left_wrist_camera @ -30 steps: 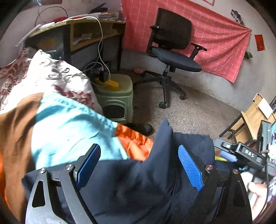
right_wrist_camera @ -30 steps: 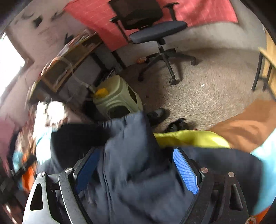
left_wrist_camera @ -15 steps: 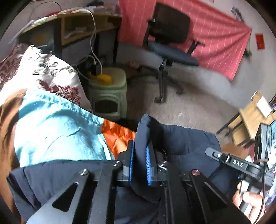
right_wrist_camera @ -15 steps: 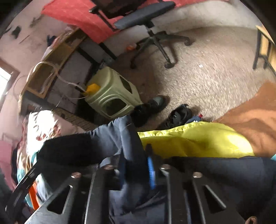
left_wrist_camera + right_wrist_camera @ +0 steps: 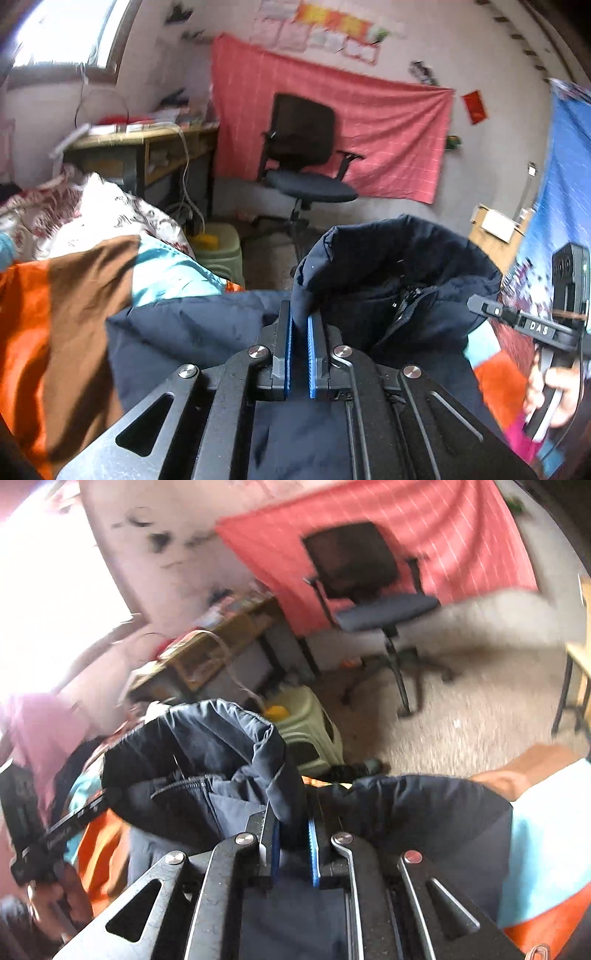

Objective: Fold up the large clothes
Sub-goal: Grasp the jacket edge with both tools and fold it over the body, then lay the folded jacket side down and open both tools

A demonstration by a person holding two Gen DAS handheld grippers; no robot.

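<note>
A navy padded jacket [image 5: 388,266] lies over a bed, and its upper edge is lifted into a loop between my two grippers. My left gripper [image 5: 299,317] is shut on a fold of that edge, the blue pads [image 5: 312,354] pinching the cloth. In the right wrist view the same jacket [image 5: 207,746] bulges up, showing its zip. My right gripper [image 5: 291,821] has a fold of the jacket between its blue pads and its jaws are still closing on it. Each gripper shows in the other's view: the right one [image 5: 532,325] held by a hand [image 5: 550,391], the left one [image 5: 62,834].
An orange, brown and teal bedspread [image 5: 74,295] lies under the jacket, with a floral pillow [image 5: 110,210] behind. Beyond the bed's edge stand a green stool [image 5: 221,247], a cluttered desk [image 5: 140,136] and a black office chair [image 5: 303,158] on open floor.
Both grippers went from open around the jacket's edge to shut on folds of it. Both have since risen, lifting the cloth, and the views have tilted up toward the wall.
</note>
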